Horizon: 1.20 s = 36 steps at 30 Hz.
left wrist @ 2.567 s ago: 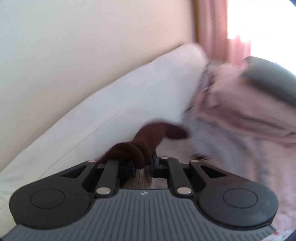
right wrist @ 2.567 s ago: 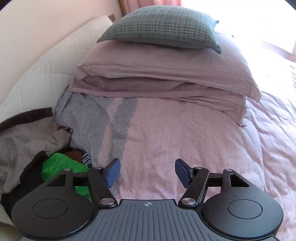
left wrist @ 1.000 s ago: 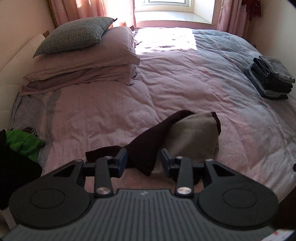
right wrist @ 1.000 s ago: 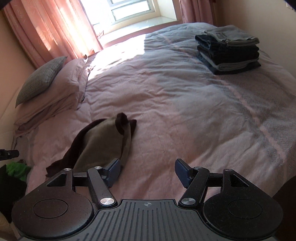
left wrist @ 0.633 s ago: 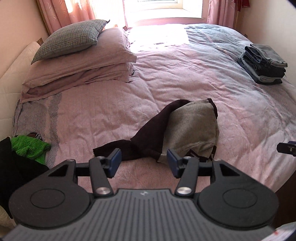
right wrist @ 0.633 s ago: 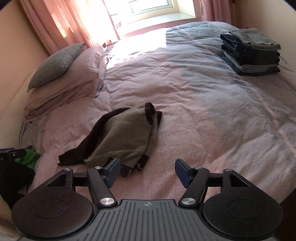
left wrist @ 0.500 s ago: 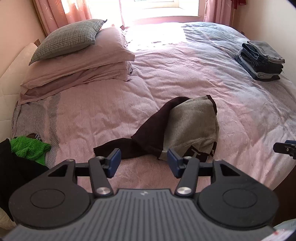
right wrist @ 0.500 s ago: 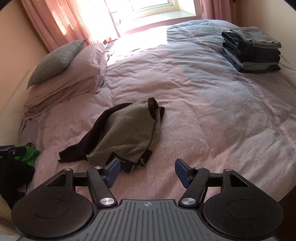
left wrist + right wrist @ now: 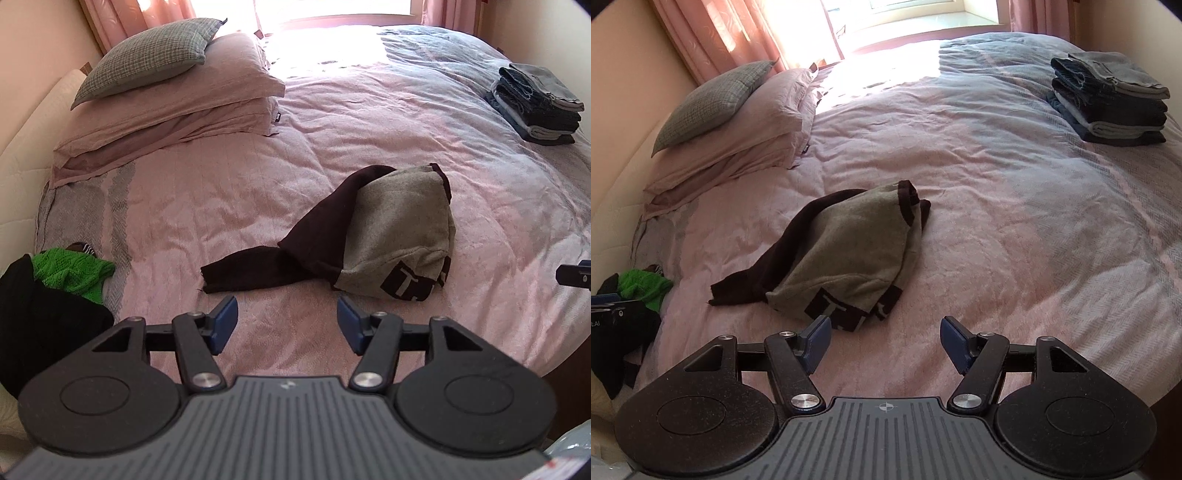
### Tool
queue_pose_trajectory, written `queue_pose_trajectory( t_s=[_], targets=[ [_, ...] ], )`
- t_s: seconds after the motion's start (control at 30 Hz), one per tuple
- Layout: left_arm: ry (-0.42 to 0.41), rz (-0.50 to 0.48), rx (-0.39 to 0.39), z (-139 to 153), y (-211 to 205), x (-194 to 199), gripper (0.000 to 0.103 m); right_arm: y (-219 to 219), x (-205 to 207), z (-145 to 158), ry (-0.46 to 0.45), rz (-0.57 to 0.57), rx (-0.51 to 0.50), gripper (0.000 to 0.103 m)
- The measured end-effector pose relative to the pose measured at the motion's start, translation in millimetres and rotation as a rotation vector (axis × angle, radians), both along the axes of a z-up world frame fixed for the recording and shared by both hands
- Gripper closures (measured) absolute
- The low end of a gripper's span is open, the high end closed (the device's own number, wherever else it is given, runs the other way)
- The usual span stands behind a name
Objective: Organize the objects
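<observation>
Your wide bed under its pink quilted cover [image 9: 369, 122] fills both views. At its head, two pink pillows [image 9: 177, 107] carry a grey checked cushion [image 9: 147, 55]. In the middle lies the crumpled grey and dark-brown sweater [image 9: 391, 229], one dark sleeve trailing toward you. A folded stack of denim jeans [image 9: 1108, 96] sits at the far right edge (well apart from the sweater). A bright green knit garment [image 9: 70, 273] rests beside black clothing at the left. Your left hand-held gripper [image 9: 288, 323] and right hand-held gripper [image 9: 884, 341] both hover spread wide, holding nothing.
</observation>
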<state>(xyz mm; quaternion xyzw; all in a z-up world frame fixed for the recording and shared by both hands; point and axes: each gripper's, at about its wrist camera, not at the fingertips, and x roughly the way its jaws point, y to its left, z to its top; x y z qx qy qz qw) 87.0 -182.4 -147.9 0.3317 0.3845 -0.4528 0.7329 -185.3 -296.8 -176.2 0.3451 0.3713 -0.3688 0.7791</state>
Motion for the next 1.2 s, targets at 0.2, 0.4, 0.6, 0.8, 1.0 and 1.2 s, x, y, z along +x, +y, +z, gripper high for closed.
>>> queue_pose_trajectory(
  t_s=[0.2,0.4,0.6,0.8,1.0,1.2],
  targets=[
    [0.008,0.115,0.028,-8,-2,-22,0.043,-28,-14,-7,0.018,0.108,0.009,0.04],
    [0.008,0.2,0.031,-23,-19,-60,0.041,-77,-40,-14,0.026,0.163,0.011,0.04],
    [-0.02,0.155,0.016,-54,-58,-97,0.041,-126,-73,-26,0.044,0.143,0.012,0.04],
    [-0.096,-0.032,0.014,-105,-111,-131,0.041,-154,-114,-45,0.081,0.038,0.05,0.04],
    [-0.254,-0.36,0.075,-172,-158,-163,0.042,-159,-158,-66,0.152,-0.119,0.093,0.04],
    [-0.324,-0.548,0.122,-223,-186,-168,0.049,-144,-186,-82,0.213,-0.255,0.134,0.04]
  ],
)
